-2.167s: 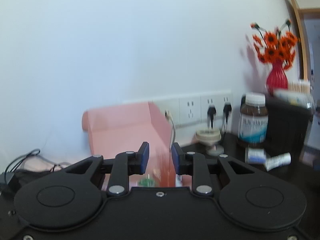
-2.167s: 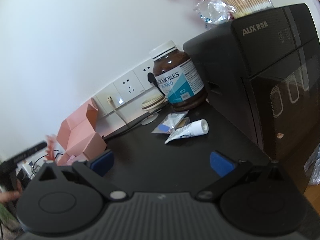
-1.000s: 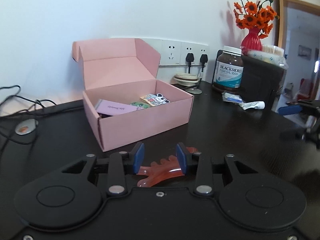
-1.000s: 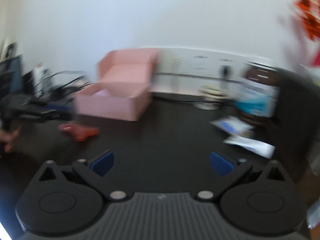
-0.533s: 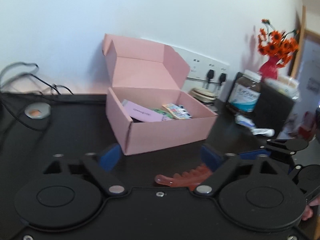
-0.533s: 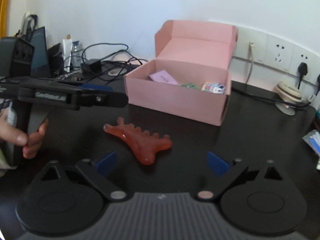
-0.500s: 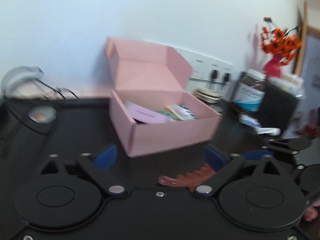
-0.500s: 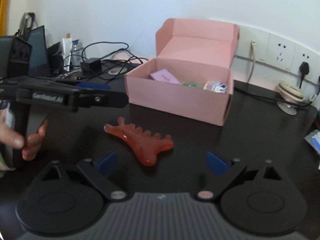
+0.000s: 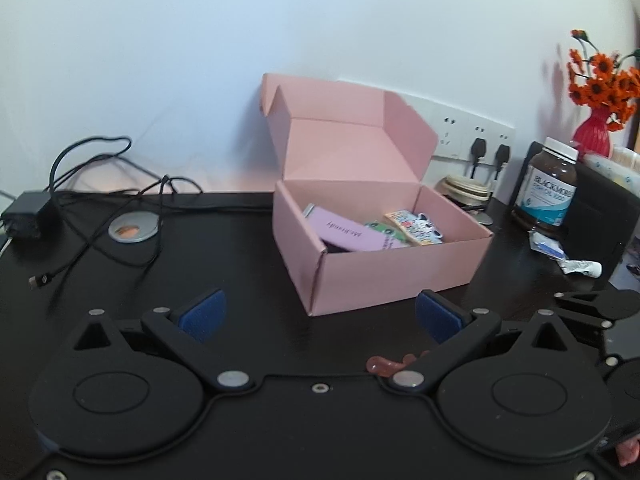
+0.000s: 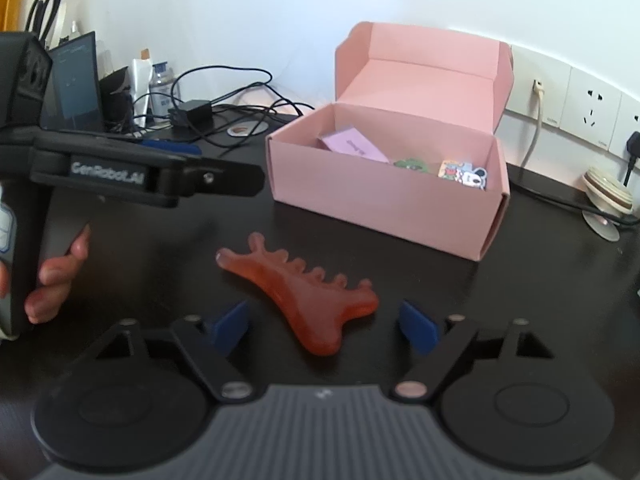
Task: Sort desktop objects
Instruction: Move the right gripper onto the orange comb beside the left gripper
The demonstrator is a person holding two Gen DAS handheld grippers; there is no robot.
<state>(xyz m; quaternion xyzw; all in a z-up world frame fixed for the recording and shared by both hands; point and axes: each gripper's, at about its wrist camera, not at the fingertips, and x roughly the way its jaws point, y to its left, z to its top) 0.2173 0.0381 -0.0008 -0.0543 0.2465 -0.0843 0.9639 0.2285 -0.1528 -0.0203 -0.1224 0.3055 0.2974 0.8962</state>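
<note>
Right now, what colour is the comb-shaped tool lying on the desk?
Translucent orange-red. The comb-shaped tool shows best in the right wrist view, lying on the black desk.

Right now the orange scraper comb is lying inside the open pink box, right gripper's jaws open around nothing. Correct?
Not quite. The orange scraper comb lies on the black desk in front of the open pink box, not inside it, as the right wrist view shows. The right gripper is open, gripping nothing; its jaws have just been closing, the comb's near end between them.
</note>
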